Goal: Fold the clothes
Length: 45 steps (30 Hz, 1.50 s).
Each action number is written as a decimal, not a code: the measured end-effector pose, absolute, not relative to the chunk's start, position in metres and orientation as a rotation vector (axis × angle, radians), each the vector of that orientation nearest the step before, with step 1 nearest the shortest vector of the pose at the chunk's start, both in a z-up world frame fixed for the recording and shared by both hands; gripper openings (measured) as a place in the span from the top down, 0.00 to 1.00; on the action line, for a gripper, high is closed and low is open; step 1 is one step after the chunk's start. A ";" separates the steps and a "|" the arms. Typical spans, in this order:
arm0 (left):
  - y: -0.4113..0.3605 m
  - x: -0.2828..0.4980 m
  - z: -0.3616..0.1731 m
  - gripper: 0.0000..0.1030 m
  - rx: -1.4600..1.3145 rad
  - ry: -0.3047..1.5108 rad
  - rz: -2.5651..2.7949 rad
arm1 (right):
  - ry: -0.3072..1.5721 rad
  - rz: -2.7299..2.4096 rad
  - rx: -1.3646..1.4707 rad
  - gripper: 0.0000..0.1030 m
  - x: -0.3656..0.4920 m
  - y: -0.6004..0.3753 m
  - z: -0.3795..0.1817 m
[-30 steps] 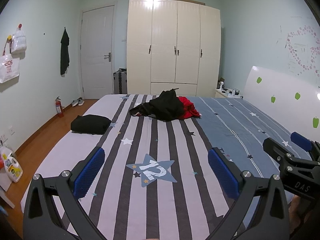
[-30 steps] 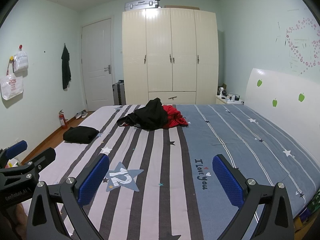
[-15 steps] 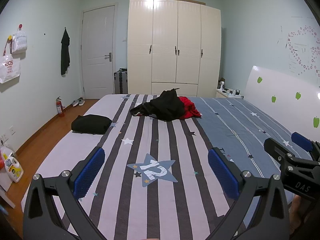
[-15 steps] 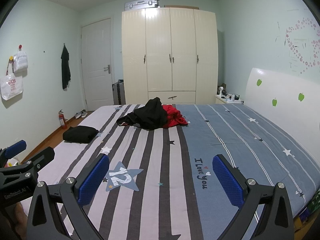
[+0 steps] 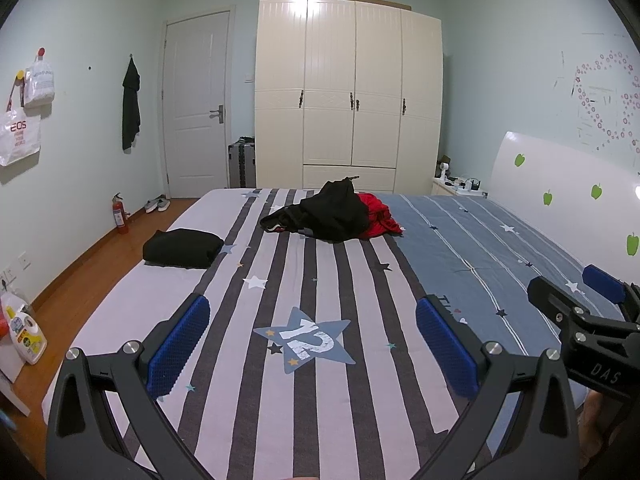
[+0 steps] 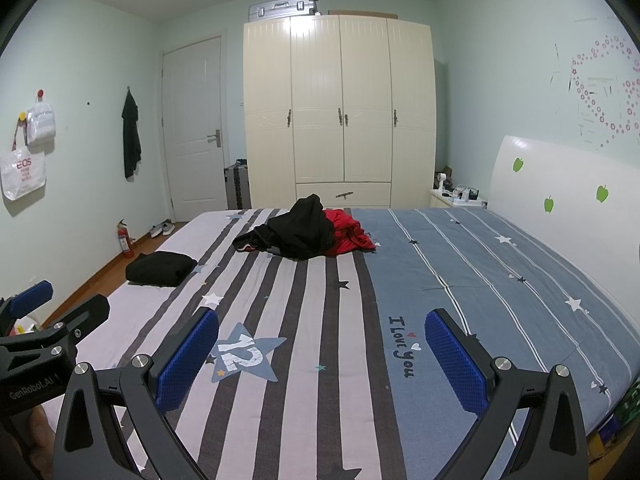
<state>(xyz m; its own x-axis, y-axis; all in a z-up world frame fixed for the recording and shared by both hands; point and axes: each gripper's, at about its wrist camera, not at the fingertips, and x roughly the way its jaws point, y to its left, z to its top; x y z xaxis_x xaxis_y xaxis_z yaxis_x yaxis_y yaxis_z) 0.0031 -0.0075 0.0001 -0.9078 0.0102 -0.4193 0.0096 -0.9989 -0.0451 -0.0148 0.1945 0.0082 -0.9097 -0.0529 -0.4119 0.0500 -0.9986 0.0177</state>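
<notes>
A heap of clothes lies at the far middle of the bed: a black garment (image 5: 328, 216) (image 6: 300, 228) draped over a red garment (image 5: 378, 216) (image 6: 348, 232). A folded black garment (image 5: 182, 248) (image 6: 160, 268) rests near the bed's left edge. My left gripper (image 5: 312, 344) hangs open over the near end of the striped sheet, nothing between its blue pads. My right gripper (image 6: 322, 352) is open too, beside it on the right, likewise empty. Both stand well short of the heap.
The bed (image 5: 480, 248) fills the room, its white headboard (image 5: 560, 184) on the right. A cream wardrobe (image 5: 348, 100) and a door (image 5: 198, 104) stand behind. On the left floor stand a fire extinguisher (image 5: 119, 214) and a detergent bottle (image 5: 24, 328).
Both views have shifted slightly; the clothes and both grippers' open jaws are unchanged.
</notes>
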 end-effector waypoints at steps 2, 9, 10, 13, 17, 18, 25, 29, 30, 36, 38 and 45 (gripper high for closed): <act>-0.007 0.003 0.000 0.01 -0.676 -0.068 3.067 | -0.010 -3.019 0.652 0.01 -0.015 0.194 0.008; -0.003 0.001 0.004 0.01 -0.678 -0.064 3.068 | -0.009 -3.020 0.650 0.01 -0.015 0.193 0.008; -0.003 0.001 0.004 0.01 -0.677 -0.063 3.069 | -0.008 -3.022 0.648 0.01 -0.015 0.193 0.008; -0.005 0.000 0.003 0.01 -0.678 -0.071 3.073 | -0.010 -3.020 0.650 0.01 -0.015 0.193 0.007; -0.005 0.000 0.003 0.01 -0.676 -0.069 3.074 | -0.012 -3.021 0.648 0.01 -0.016 0.194 0.009; -0.005 0.000 0.003 0.01 -0.674 -0.066 3.074 | -0.013 -3.021 0.647 0.01 -0.016 0.194 0.009; -0.005 -0.001 0.002 0.01 -0.674 -0.064 3.069 | -0.005 -3.021 0.641 0.01 -0.017 0.193 0.009; -0.005 -0.004 -0.004 0.01 -0.666 -0.058 3.046 | 0.001 -3.021 0.637 0.01 -0.019 0.192 0.006; -0.005 -0.005 -0.006 0.01 -0.668 -0.057 3.046 | 0.009 -3.027 0.628 0.01 -0.019 0.191 0.004; -0.013 -0.031 -0.043 0.01 -0.706 -0.073 2.991 | 0.011 -3.011 0.664 0.01 -0.045 0.193 -0.024; -0.015 -0.045 -0.061 0.01 -0.736 -0.061 2.993 | 0.000 -3.005 0.691 0.01 -0.059 0.195 -0.041; -0.009 -0.121 -0.147 0.01 -0.820 -0.032 2.981 | 0.033 -2.980 0.826 0.01 -0.141 0.196 -0.124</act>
